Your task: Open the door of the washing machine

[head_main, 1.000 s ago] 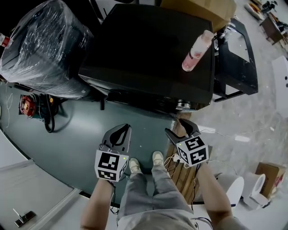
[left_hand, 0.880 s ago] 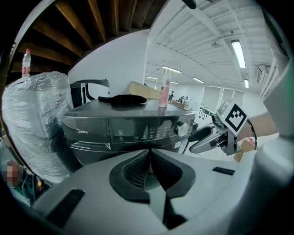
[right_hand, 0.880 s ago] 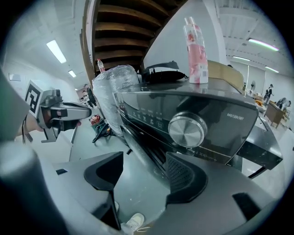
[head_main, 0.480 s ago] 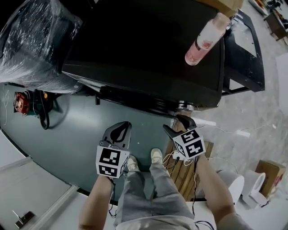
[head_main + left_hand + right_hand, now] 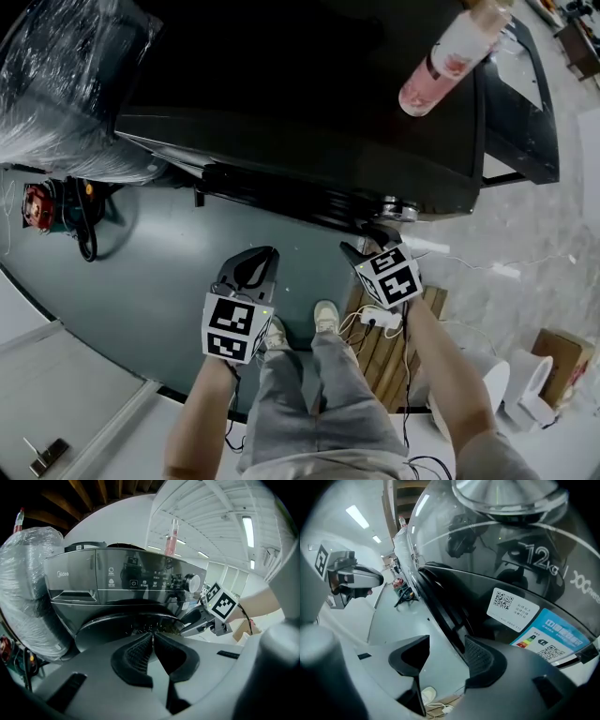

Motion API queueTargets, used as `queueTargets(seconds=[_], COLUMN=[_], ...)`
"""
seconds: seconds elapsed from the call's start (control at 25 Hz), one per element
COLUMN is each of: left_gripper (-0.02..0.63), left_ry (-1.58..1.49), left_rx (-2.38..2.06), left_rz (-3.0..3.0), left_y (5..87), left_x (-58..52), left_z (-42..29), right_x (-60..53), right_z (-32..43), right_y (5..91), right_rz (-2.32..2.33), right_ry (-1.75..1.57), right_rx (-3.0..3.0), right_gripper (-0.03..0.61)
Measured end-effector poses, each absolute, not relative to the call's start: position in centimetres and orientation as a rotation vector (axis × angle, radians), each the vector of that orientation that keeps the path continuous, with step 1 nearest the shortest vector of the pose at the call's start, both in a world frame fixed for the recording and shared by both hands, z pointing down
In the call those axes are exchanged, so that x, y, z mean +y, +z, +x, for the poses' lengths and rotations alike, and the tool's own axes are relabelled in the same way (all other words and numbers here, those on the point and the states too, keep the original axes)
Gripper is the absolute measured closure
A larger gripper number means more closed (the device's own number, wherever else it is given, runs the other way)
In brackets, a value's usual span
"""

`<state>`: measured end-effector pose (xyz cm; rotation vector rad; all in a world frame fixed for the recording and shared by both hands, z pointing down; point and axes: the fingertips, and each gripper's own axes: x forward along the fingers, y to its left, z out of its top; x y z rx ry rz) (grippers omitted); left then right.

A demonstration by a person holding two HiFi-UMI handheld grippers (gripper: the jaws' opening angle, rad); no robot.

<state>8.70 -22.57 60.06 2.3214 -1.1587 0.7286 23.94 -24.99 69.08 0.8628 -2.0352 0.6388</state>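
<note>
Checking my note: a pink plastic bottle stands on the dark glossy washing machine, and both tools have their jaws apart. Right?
No: the left tool has its jaws together, as the left gripper view shows. The right tool has them apart; they have just been closing, with nothing pressed between them. The pink plastic bottle does stand on the dark glossy washing machine.
</note>
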Motion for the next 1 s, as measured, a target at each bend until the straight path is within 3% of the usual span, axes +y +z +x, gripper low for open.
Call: queueTargets(seconds=[0.24,1.0], left_gripper=[0.583,0.583], left_ry=[0.729,0.736], left_rx=[-1.18,-1.239], left_rz=[2.307,2.097], left_y=[60.7,65.3], left_x=[-21.9,-8.9], left_z=[7.6,1.2], right_x=[-25.3,-12.5], right_z=[24.5,17.0], right_y=[69.4,70.6], right_rz=[0.935,0.813], right_ry=[0.628,0.681], right_rx=[-2.011,-1.974], right_gripper=[0.411,0.459])
